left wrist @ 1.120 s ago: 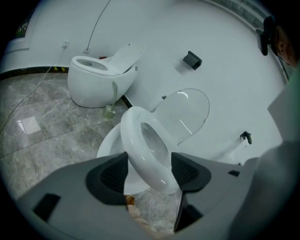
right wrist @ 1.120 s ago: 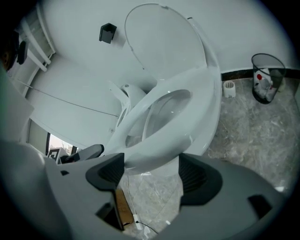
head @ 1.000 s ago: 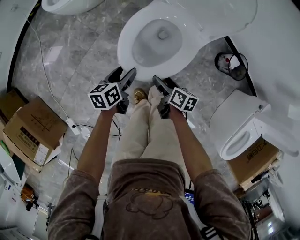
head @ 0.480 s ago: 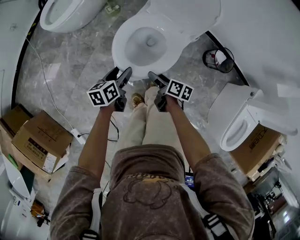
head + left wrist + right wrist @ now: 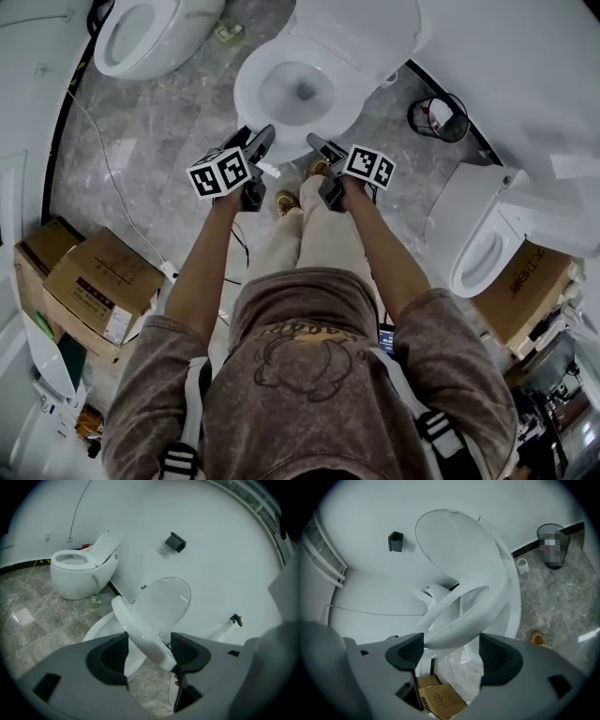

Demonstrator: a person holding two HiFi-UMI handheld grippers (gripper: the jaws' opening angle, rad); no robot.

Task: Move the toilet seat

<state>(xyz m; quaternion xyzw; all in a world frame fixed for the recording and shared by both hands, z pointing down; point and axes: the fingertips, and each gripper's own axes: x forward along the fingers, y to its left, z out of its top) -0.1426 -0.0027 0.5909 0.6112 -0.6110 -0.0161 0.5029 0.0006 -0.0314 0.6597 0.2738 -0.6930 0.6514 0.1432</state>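
A white toilet (image 5: 295,89) stands ahead of me with its lid (image 5: 164,602) upright against the wall. The toilet seat (image 5: 140,630) is tilted up off the bowl (image 5: 101,630). Both grippers are at its front rim. My left gripper (image 5: 255,141) has the seat's rim between its wide-set jaws, and the pads (image 5: 180,648) touch it on both sides. My right gripper (image 5: 323,150) holds the same seat (image 5: 464,609), which fills the gap between its pads (image 5: 415,651). The seat's hinge is hidden.
A second toilet (image 5: 141,33) stands at the far left and a third (image 5: 483,244) at the right. A black waste bin (image 5: 439,117) sits by the wall. Cardboard boxes (image 5: 94,281) lie at the left, with a cable on the marble floor. My shoes (image 5: 286,202) are right below the grippers.
Both grippers stay together at the toilet's front rim. The head view has swung, so the toilet and grippers sit higher and more of the left toilet shows.
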